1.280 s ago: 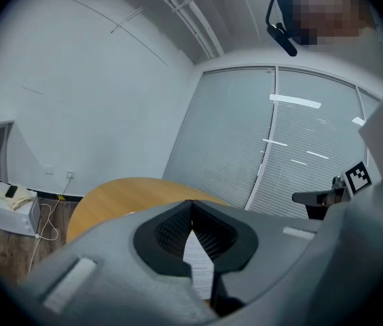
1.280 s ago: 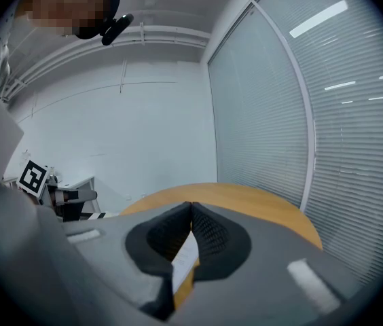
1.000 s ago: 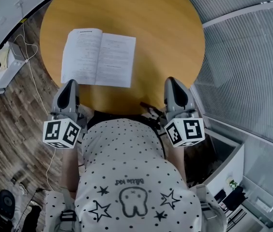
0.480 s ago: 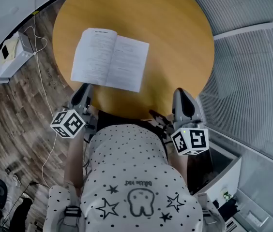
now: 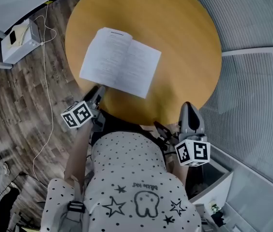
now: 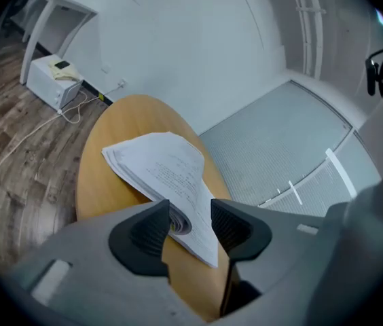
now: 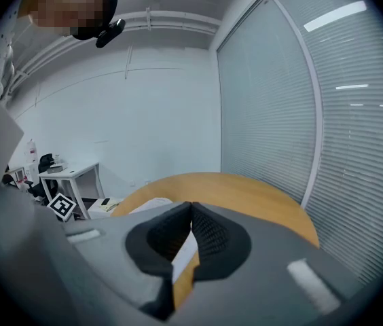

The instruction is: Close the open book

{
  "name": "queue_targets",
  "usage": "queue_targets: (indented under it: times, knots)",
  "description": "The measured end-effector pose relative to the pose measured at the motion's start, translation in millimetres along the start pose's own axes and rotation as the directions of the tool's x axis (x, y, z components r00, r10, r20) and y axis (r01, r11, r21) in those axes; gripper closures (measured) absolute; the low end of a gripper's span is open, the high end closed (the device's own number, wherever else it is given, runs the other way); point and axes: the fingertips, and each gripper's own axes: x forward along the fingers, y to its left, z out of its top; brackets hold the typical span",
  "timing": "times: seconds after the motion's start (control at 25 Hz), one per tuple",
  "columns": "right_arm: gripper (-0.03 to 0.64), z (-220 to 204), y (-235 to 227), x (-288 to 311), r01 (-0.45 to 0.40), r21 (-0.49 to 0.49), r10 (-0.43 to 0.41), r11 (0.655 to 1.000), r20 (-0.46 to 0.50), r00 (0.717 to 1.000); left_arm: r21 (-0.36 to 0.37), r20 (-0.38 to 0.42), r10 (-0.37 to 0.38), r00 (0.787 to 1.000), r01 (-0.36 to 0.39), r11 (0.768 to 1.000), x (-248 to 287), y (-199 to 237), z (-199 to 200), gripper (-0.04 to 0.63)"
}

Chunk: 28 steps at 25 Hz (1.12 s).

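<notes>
Head view
- Surface: a round wooden table (image 5: 189, 42) stands on a wood-plank floor (image 5: 20, 115). A white box (image 5: 18, 42) sits on the floor off the table's left side.
- Book: the book (image 5: 122, 62) lies open and flat on the table, printed white pages up. It sits on the left half, with its spine running away from the person.
- Left hand: the left gripper (image 5: 98, 92) reaches over the table's near rim. Its tips are at the book's near edge, close to the left corner, and its marker cube is rolled to one side.
- Right hand: the right gripper (image 5: 189, 111) rests at the near rim on the right, well apart from the book.

Left gripper view
- Background: a pale wall (image 6: 178, 39), with ribbed blinds (image 6: 280, 134) to the right.
- Book: the stacked pages show along the near edge, with a curl of page ends at the corner.
- Jaws: apart, and they have just been opening. The book's near corner shows in the gap, and the pads do not press on it.

Right gripper view
- Background: a white wall, slatted blinds on the right, and a white desk (image 7: 69, 174) at the left.
- Book: only a white sliver shows on the table, left of the jaws.
- Jaws: together, with nothing clamped.
</notes>
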Motion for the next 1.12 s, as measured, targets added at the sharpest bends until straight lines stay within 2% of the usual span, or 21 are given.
queue_targets:
  times: [0.12, 0.2, 0.44, 0.6, 0.8, 1.12]
  knots:
    - [0.614, -1, 2, -3, 0.005, -0.019, -0.005, 1.0, -0.011, 1.0, -0.13, 0.008, -0.032, 0.999, 0.032, 0.991, 5, 8, -3, 0.378]
    - [0.612, -2, 2, -4, 0.011, -0.022, -0.011, 1.0, -0.016, 1.0, -0.171, 0.016, -0.03, 0.999, 0.033, 0.985, 9, 16, -1, 0.362]
    - [0.612, -2, 2, -1, 0.016, -0.022, -0.016, 1.0, -0.024, 1.0, -0.218, 0.003, -0.013, 1.0, 0.013, 0.976, 22, 30, -2, 0.347]
    - [0.612, -2, 3, -1, 0.023, -0.021, -0.024, 1.0, -0.027, 0.999, -0.274, 0.0, -0.004, 1.0, 0.004, 0.962, 28, 39, -7, 0.339]
    - [0.612, -3, -2, -1, 0.041, -0.018, -0.042, 0.999, -0.026, 0.999, -0.355, 0.054, -0.017, 0.998, 0.035, 0.934, 37, 45, 1, 0.339]
    - [0.612, 2, -2, 0, 0.052, -0.021, -0.052, 0.998, -0.016, 0.999, -0.373, 0.125, 0.03, 0.992, 0.019, 0.928, 34, 61, 29, 0.339]
